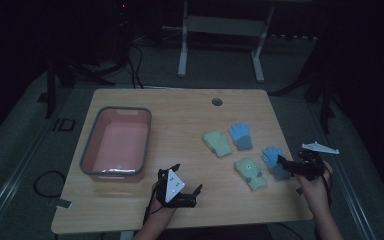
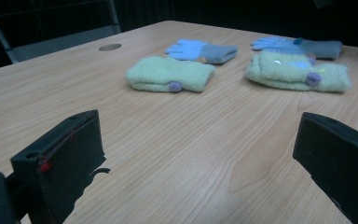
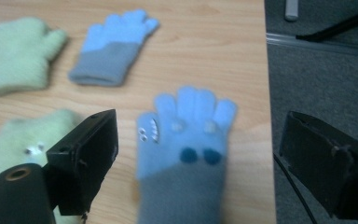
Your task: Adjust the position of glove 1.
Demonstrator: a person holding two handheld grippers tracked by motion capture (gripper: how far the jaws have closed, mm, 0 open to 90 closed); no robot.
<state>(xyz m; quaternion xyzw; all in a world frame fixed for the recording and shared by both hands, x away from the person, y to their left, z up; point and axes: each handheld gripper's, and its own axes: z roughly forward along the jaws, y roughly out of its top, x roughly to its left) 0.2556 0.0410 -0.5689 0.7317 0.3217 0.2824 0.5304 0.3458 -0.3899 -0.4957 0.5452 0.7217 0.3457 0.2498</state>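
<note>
Right gripper (image 3: 196,154) wide open, holding nothing, straddling blue glove (image 3: 184,140): long axis 12–6, fingers at 12, cuff at 6. Left gripper (image 2: 200,158) open, empty.

Dim room, one lit wooden table (image 1: 180,210)

Grey carpet (image 1: 25,150) surrounds it, black cables (image 1: 42,182) snake along the floor, and a white desk frame (image 1: 220,30) stands behind in near darkness.
</note>
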